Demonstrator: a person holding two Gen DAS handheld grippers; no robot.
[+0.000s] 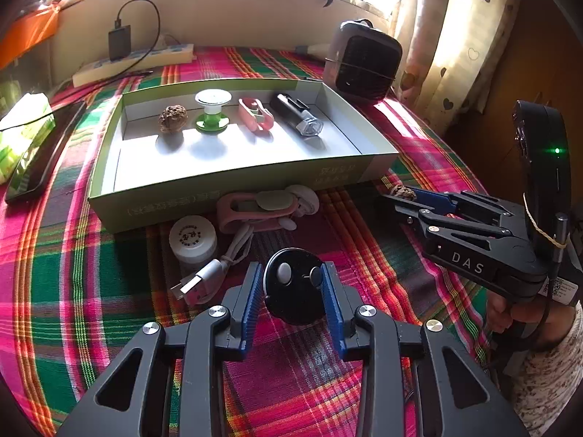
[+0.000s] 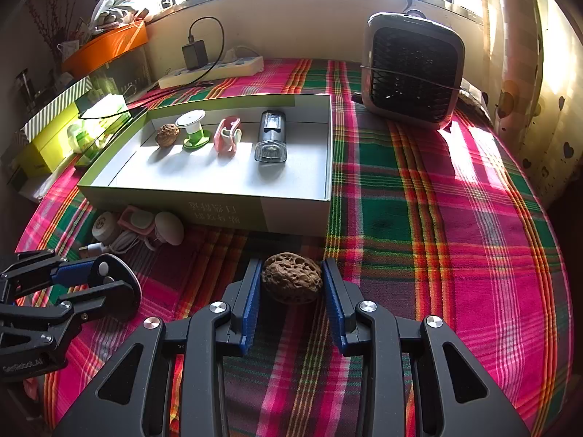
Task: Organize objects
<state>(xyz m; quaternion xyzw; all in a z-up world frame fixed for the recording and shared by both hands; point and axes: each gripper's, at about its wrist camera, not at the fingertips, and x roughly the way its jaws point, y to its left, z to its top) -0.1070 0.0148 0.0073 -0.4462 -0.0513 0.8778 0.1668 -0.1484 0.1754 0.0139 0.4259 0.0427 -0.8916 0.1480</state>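
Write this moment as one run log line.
left gripper: shut on black disc | right gripper: shut on walnut | box: four items

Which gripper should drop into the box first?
Right, probably. The right gripper already clamps a walnut, closer to the box. The left gripper brackets the black disc, farther back.

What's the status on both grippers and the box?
Left gripper closed on black disc. Right gripper closed on walnut. Box holds four items, front half free. Nothing in the way.
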